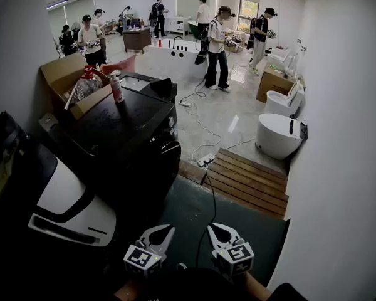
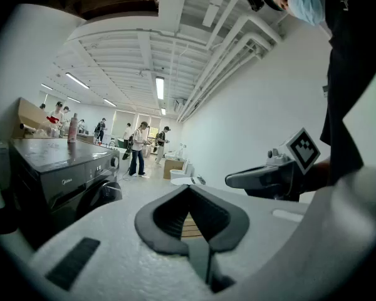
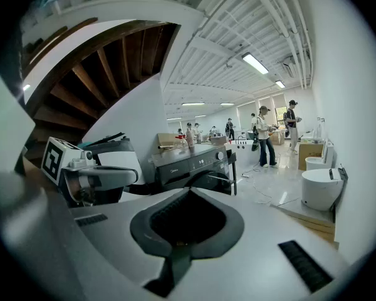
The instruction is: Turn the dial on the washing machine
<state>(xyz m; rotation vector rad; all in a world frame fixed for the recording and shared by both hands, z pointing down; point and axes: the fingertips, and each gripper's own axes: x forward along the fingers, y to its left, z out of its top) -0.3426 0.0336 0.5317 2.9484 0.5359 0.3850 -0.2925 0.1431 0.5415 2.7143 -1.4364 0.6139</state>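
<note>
The black front-loading washing machine (image 1: pixel 135 127) stands left of centre in the head view, its door facing right. Its round dial (image 3: pixel 220 156) shows small on the control panel in the right gripper view and again as the dial (image 2: pixel 114 162) in the left gripper view. My left gripper (image 1: pixel 158 230) and right gripper (image 1: pixel 220 231) hang side by side low in front of me, well short of the machine. Both are shut with nothing between the jaws. The left gripper (image 2: pixel 189 190) points past the machine's front; the right gripper (image 3: pixel 189 193) points toward its door.
A cardboard box (image 1: pixel 69 80) with a water bottle and a spray bottle (image 1: pixel 116 88) sit on the machine's top. A white and black appliance (image 1: pixel 66 205) stands at the left. A wooden platform (image 1: pixel 247 180), a floor cable with power strip (image 1: pixel 206 161), toilets (image 1: pixel 279 135) and several people lie beyond.
</note>
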